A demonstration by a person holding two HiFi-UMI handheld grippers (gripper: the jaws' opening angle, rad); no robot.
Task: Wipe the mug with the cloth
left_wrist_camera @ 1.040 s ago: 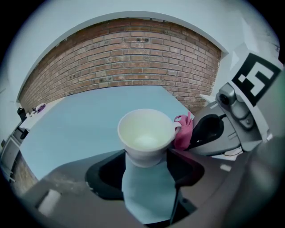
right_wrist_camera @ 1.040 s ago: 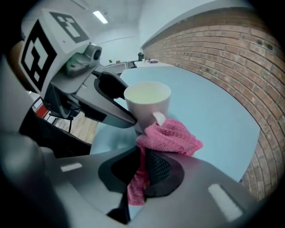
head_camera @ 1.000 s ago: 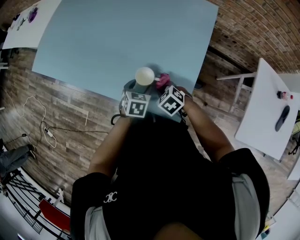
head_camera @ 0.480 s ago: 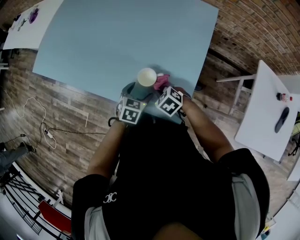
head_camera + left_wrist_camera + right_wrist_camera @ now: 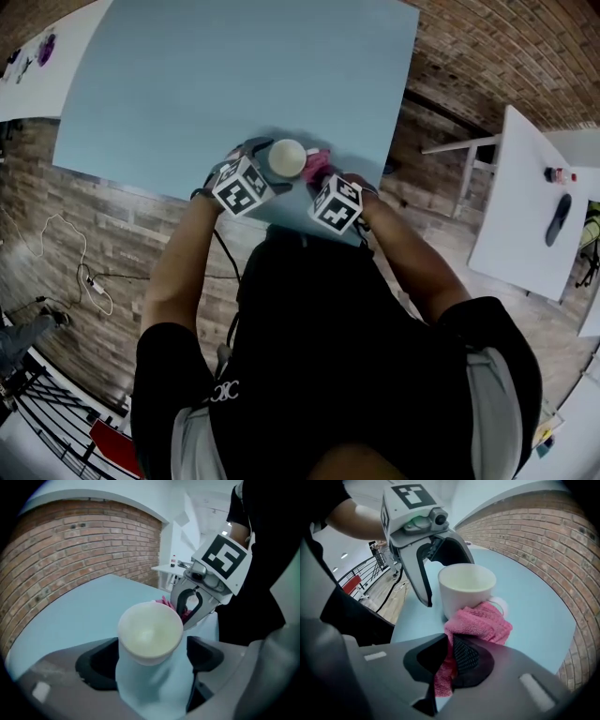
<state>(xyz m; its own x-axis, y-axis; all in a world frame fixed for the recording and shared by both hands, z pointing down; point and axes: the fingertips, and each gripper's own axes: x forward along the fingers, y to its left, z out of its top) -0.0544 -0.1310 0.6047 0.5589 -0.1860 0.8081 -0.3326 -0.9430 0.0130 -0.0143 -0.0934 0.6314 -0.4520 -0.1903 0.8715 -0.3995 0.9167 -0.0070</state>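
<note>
Brick-patterned surfaces ring a pale blue tabletop (image 5: 187, 94). The cream ceramic mug (image 5: 287, 157) stands upright close to the table's near edge, directly in front of the person.

The left gripper (image 5: 151, 660) straddles the mug from the left with its jaws spread as wide as they go. They have just been opening, and though the mug sits between them, neither pad presses on it (a gap shows on both sides in the left gripper view). That looks like a let-go, probably to free the mug's wall for wiping or to take a fresh hold.

The right gripper (image 5: 451, 663) is clamped tight on a fold of the pink terry cloth (image 5: 480, 623). The cloth's free bunch lies against the mug's lower right side, just by the looped handle (image 5: 502, 605). Pinching the cloth by one edge leaves the soft bulk forward to rub the ceramic. With nothing steadying it, the mug could slide when the cloth pushes.
</note>
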